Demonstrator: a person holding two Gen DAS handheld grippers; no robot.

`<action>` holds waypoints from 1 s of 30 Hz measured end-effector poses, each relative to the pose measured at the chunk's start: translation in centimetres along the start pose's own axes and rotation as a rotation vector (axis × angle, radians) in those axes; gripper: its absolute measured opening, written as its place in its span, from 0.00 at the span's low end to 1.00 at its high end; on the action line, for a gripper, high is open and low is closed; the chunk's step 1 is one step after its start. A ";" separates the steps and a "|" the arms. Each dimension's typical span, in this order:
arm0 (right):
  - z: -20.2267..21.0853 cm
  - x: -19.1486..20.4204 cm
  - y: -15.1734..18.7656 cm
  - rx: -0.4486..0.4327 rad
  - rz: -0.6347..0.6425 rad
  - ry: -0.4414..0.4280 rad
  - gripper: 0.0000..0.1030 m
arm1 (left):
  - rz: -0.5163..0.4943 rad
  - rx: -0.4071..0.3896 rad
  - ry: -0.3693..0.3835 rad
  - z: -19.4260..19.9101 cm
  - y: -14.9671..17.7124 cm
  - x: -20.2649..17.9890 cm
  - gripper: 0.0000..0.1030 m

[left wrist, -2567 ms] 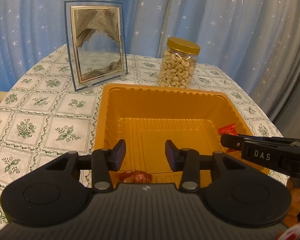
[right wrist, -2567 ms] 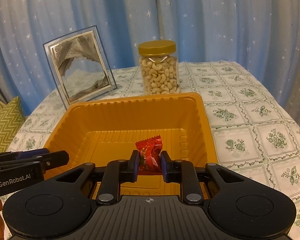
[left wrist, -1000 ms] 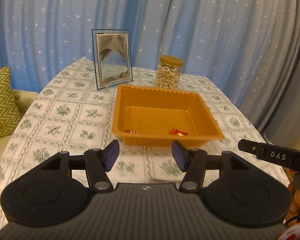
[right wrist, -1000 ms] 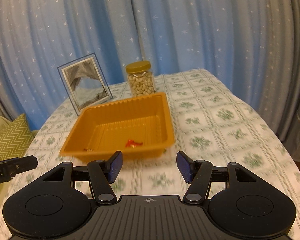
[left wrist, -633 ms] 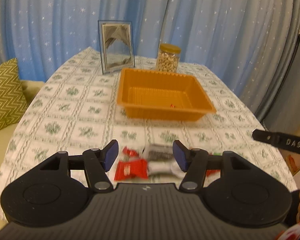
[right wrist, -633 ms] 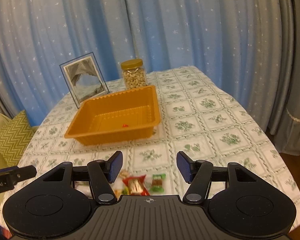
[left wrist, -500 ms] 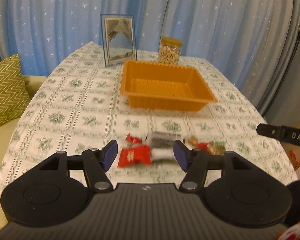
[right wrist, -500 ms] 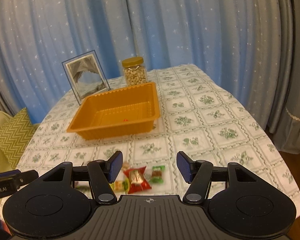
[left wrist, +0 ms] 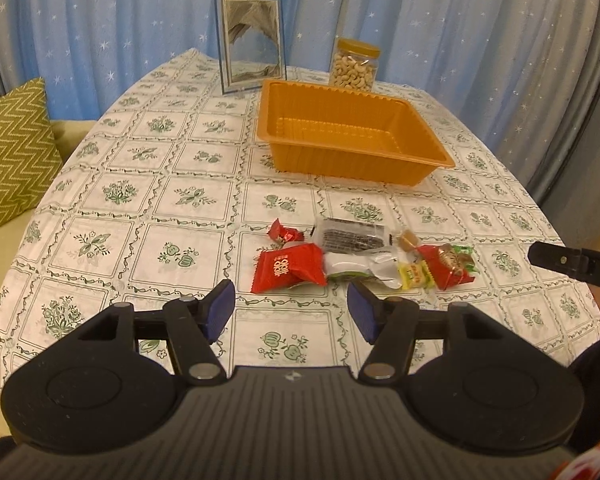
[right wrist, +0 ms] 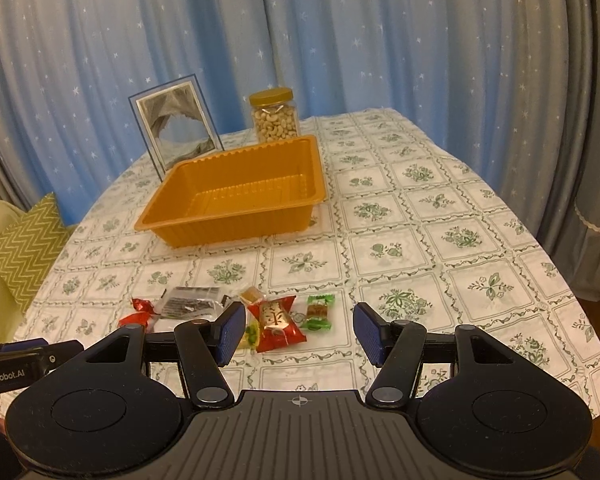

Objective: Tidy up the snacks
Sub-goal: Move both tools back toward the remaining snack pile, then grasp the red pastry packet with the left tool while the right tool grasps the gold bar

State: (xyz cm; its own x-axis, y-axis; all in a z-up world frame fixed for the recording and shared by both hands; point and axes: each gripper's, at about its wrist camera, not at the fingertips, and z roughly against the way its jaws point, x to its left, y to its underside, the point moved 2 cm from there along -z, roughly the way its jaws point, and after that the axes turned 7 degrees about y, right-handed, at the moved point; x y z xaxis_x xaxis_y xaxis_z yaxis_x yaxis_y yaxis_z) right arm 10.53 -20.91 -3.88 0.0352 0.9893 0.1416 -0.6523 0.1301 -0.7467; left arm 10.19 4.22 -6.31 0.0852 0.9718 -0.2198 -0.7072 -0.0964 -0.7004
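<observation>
An orange plastic tray (left wrist: 352,160) (right wrist: 236,220) stands at the middle of the table; what lies inside is hidden by its front wall. Several wrapped snacks lie in a row near the front edge: a red packet (left wrist: 288,268), a small red candy (left wrist: 284,234), a clear packet with dark contents (left wrist: 352,234) (right wrist: 190,300), a yellow candy (left wrist: 414,274), a red wrapped bar (right wrist: 276,318) and a green candy (right wrist: 319,312). My left gripper (left wrist: 291,312) is open and empty just in front of the snacks. My right gripper (right wrist: 299,336) is open and empty, also in front of them.
A jar of cashews (left wrist: 354,65) (right wrist: 275,115) and a framed picture (left wrist: 250,42) (right wrist: 176,126) stand behind the tray. A green zigzag cushion (left wrist: 14,148) lies off the table's left side. Blue starred curtains hang behind. The table edge curves close on the right.
The right gripper let go of the red candy over the tray. Both grippers pulled back and up from the tray to the near table edge, bringing the row of snacks into view.
</observation>
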 end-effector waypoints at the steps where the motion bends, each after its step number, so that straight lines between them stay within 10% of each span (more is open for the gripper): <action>1: -0.2 0.0 0.1 0.003 0.001 0.001 0.58 | 0.003 0.002 0.000 -0.2 0.0 0.1 0.57; 30: -8.3 1.1 0.7 0.083 0.073 -0.036 0.58 | 0.078 0.102 0.104 -9.4 -1.8 3.0 0.54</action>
State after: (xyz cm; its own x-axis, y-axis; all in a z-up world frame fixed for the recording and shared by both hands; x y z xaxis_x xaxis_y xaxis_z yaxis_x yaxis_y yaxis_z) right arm 16.40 -19.16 -9.68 -0.0412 0.9928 0.1129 -0.7127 0.0500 -0.6997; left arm 18.34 5.29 -12.08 0.0954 0.9341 -0.3440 -0.7819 -0.1435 -0.6066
